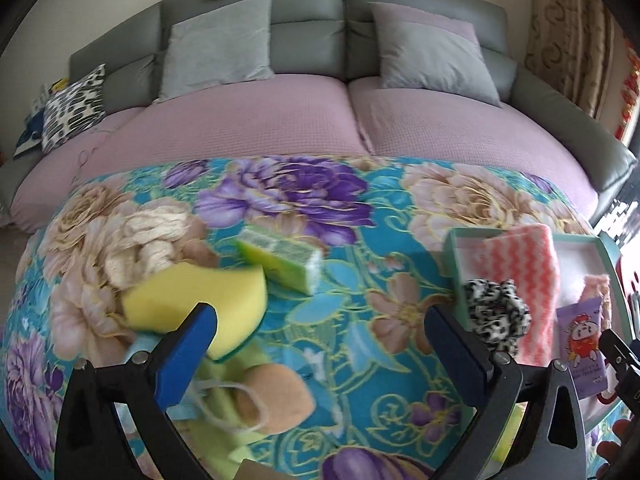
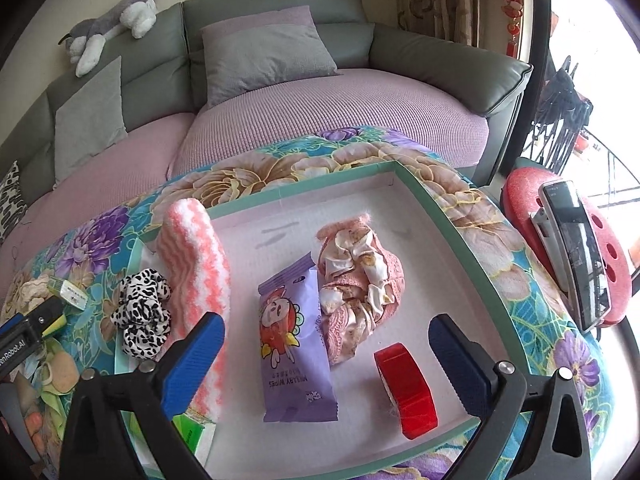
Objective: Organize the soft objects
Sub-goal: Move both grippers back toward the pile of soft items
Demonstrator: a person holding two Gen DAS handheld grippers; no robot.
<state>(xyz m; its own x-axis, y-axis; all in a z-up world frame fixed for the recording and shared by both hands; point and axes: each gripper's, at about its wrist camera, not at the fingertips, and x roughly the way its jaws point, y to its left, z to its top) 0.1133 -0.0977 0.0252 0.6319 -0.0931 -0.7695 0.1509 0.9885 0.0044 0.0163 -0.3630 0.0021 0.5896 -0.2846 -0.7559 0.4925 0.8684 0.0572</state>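
Both pairs of jaws are spread wide and empty. The tray (image 2: 452, 216) already holds several soft items; the yellow sponge (image 1: 200, 304), still on the floral surface (image 1: 360, 280), is judged next for the left gripper (image 1: 320, 344).

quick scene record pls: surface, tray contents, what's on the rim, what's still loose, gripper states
surface: floral blanket
tray: wipes pack, pink cloth bundle, red tape roll
tray rim: striped pink towel draped over it, spotted scrunchie beside the towel
loose: yellow sponge, green sponge pack, tan sponge
left gripper: open, empty
right gripper: open, over tray, empty
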